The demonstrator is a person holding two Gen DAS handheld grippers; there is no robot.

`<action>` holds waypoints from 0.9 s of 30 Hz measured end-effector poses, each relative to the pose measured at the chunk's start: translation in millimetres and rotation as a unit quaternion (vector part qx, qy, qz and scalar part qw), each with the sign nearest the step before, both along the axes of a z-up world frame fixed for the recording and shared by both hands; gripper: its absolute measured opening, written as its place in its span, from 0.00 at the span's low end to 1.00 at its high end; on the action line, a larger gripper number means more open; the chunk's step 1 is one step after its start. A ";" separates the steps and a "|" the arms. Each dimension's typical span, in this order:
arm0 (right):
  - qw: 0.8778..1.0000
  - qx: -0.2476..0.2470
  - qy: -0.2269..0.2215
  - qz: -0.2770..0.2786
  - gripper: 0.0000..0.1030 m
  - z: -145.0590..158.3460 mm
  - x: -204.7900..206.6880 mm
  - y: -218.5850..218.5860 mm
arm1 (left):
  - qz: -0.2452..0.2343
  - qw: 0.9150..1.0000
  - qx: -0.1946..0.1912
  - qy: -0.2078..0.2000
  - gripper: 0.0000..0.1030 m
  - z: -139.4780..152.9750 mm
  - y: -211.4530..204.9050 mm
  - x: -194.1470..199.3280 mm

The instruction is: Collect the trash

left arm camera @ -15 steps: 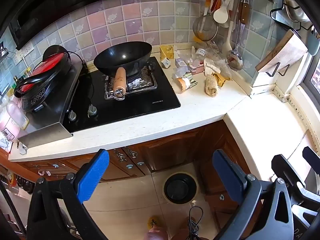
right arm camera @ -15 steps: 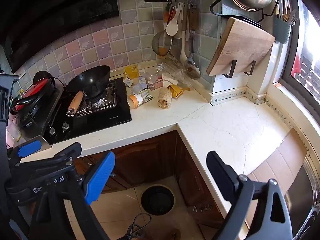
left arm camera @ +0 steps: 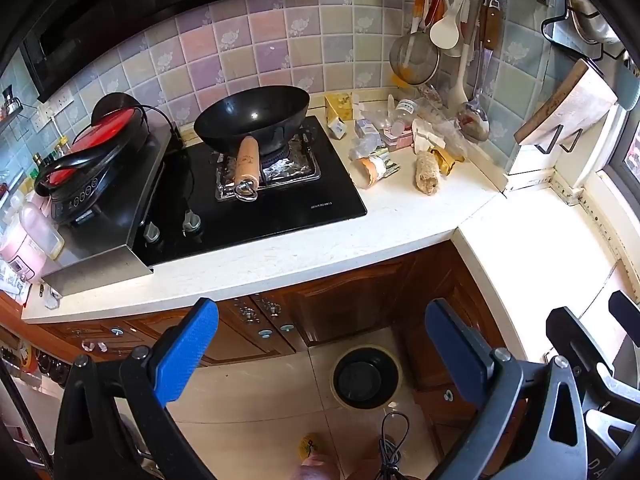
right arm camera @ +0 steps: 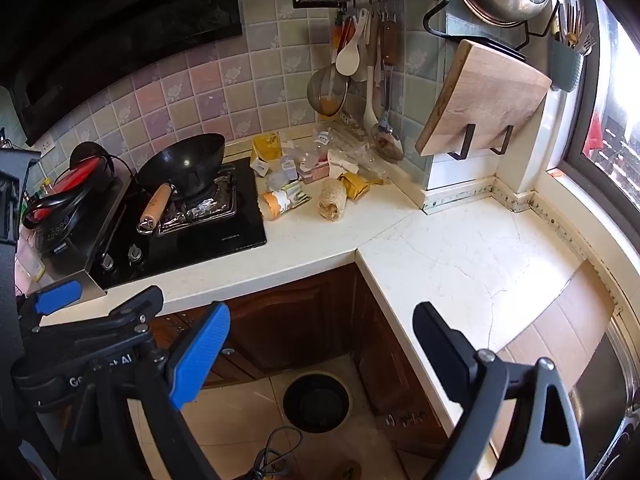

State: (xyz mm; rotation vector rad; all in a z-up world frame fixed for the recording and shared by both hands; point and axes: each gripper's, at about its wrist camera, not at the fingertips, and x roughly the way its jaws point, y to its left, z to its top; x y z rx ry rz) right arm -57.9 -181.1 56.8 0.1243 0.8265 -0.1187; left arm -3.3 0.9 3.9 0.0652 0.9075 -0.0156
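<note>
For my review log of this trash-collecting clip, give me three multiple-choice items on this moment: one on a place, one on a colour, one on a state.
1. Where is the trash bin?
A. on the countertop
B. on the floor by the corner cabinets
C. on the stove

2. What colour are the pads on the left tongs?
A. blue
B. red
C. white

3. What state are the right tongs in?
A. shut on a wrapper
B. shut, holding nothing
C. open, holding nothing

Answers: 1 B, the round bin stands on the floor tiles below the countertop corner. 2 A, both pads show blue. 3 C, the fingers stand wide apart with only floor and cabinet between them.
</note>
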 end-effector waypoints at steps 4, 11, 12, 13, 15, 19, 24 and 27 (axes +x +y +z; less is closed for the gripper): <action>1.000 -0.001 0.000 -0.001 0.91 0.5 -1.2 -0.4 | 0.002 1.000 0.000 -0.002 0.99 0.6 -0.7 -2.3; 1.000 -0.001 -0.003 0.000 0.91 1.1 -1.8 -1.5 | 0.002 1.000 0.002 -0.005 0.99 2.0 -1.4 -2.9; 1.000 -0.001 -0.003 0.000 0.91 1.1 -1.5 -1.4 | 0.002 1.000 0.001 -0.004 0.99 2.4 -1.3 -2.9; 1.000 -0.001 -0.003 0.000 0.91 1.2 -1.9 -1.9 | 0.002 1.000 0.001 -0.004 0.99 2.5 -2.1 -3.1; 1.000 0.000 -0.002 0.000 0.91 -0.3 -1.9 -1.9 | 0.002 1.000 0.000 -0.003 0.99 3.0 -2.5 -3.9; 1.000 -0.001 -0.004 -0.001 0.91 -2.7 -2.2 -0.8 | 0.000 1.000 -0.002 -0.002 0.99 3.9 -3.5 -4.7; 1.000 -0.002 -0.005 -0.002 0.91 4.8 -5.3 -2.6 | -0.004 1.000 -0.003 -0.004 0.99 4.2 -5.8 -5.9; 1.000 -0.002 -0.005 -0.003 0.91 7.5 -5.2 0.1 | -0.008 1.000 -0.004 -0.007 0.99 5.3 -7.1 -6.3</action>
